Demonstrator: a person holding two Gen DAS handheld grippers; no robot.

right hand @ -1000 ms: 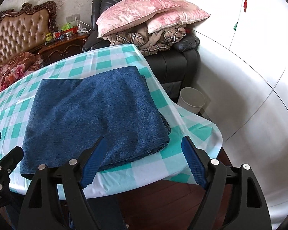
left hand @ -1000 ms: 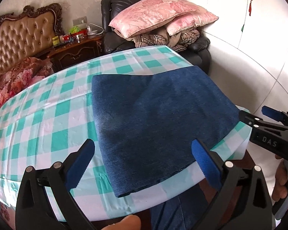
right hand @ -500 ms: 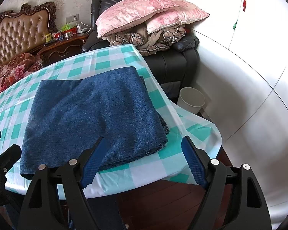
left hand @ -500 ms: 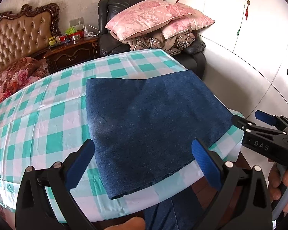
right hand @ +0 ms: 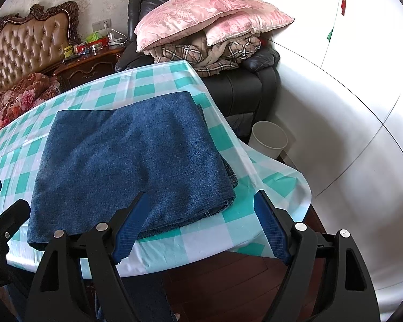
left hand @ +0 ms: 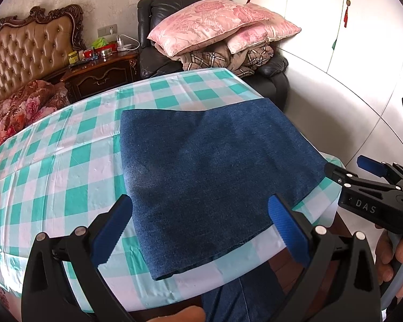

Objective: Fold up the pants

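The blue denim pants (left hand: pixel 212 177) lie folded into a flat rectangle on the green and white checked tablecloth (left hand: pixel 53 166), near the table's right end; they also show in the right wrist view (right hand: pixel 131 161). My left gripper (left hand: pixel 198 228) is open and empty, held just off the near table edge in front of the pants. My right gripper (right hand: pixel 198 228) is open and empty, also off the near edge, by the pants' right corner. It shows from the side in the left wrist view (left hand: pixel 362 177).
A black armchair (right hand: pixel 244 86) piled with pink pillows (right hand: pixel 201 18) and a plaid blanket stands behind the table's far end. A white bin (right hand: pixel 268 139) sits on the floor right of the table. A bed and a wooden nightstand (left hand: pixel 102 75) are at the back left.
Both grippers have drawn back slightly from the table, staying open and empty. The folded pants have not moved.
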